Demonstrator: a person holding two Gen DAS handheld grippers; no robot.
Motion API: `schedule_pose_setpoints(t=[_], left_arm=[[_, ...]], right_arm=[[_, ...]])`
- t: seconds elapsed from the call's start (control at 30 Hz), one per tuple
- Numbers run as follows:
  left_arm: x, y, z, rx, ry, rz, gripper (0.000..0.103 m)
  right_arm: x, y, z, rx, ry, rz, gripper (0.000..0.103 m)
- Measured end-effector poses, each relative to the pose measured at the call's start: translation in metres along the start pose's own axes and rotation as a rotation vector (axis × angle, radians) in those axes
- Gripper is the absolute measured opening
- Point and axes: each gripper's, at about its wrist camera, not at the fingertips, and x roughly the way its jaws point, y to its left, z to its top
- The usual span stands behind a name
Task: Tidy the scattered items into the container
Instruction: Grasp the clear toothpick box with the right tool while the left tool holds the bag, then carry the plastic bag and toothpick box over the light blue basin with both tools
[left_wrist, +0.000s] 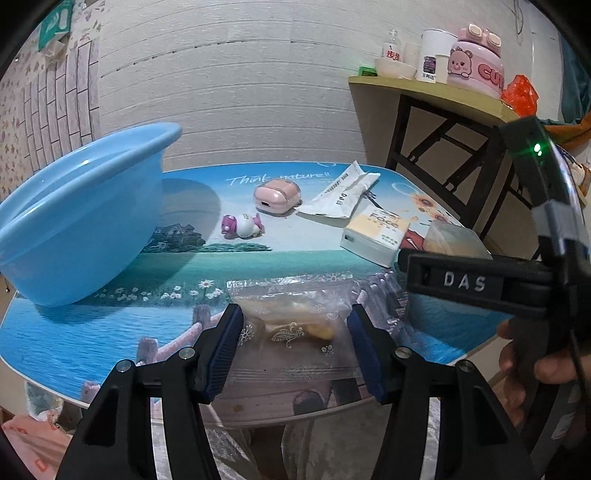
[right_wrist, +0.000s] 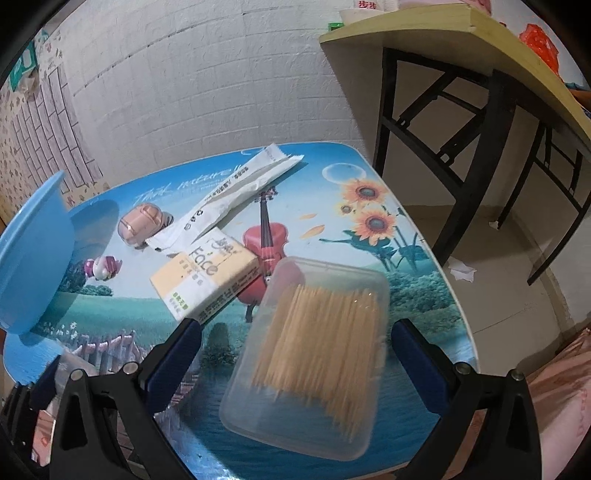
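Toothpick box (right_wrist: 310, 354) between open right gripper (right_wrist: 291, 354) fingers.

A white brick-pattern wall (left_wrist: 236, 74) is seen at the far side, with floral wallpaper (left_wrist: 22, 122) on the left. On the right, a wooden shelf (left_wrist: 424, 92) is carried on a black frame (right_wrist: 480, 155). A beige floor (right_wrist: 491, 280) is littered with paper scraps (right_wrist: 461, 267).

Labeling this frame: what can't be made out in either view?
- Blue basin interior: left wrist view, hidden by its own wall; cut by the edge in right wrist view.
- Clear snack bag contents: left wrist view, blurred by printed plastic.
- Toothpick box lid state: right wrist view, motion blur.
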Motion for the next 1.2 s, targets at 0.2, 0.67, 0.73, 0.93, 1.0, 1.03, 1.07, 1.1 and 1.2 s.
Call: schedule_pose_setpoints(t=[0.2, 0.67, 0.73, 0.93, 1.0, 1.03, 1.07, 1.1, 1.2], left_arm=[[0.001, 0.003, 0.001, -0.004, -0.004, 0.010, 0.056], [0.005, 0.004, 0.017, 0.014, -0.005, 0.023, 0.056], [0.006, 0.002, 0.019, 0.020, 0.005, 0.017, 0.056], [0.008, -0.003, 0.029, 0.039, 0.010, 0.007, 0.056], [0.009, -0.002, 0.033, 0.031, 0.012, 0.003, 0.056], [0.009, -0.001, 0.035, 0.027, 0.013, 0.003, 0.056], [0.009, 0.000, 0.037, 0.023, 0.011, 0.003, 0.056], [0.009, 0.001, 0.039, 0.022, 0.008, 0.005, 0.056], [0.008, 0.003, 0.045, 0.018, 0.004, 0.003, 0.056]], right_arm=[[0.004, 0.003, 0.000, -0.016, -0.006, -0.015, 0.097], [0.005, 0.002, 0.013, -0.075, 0.036, 0.027, 0.062], [0.006, 0.002, 0.014, -0.081, 0.053, 0.044, 0.062], [0.007, 0.004, 0.020, -0.116, 0.091, 0.083, 0.062], [0.007, 0.003, 0.022, -0.114, 0.098, 0.091, 0.062], [0.005, 0.004, 0.024, -0.118, 0.099, 0.090, 0.062], [0.005, 0.004, 0.025, -0.120, 0.098, 0.090, 0.062], [0.003, 0.004, 0.026, -0.123, 0.099, 0.093, 0.062], [0.000, 0.006, 0.029, -0.127, 0.100, 0.105, 0.062]])
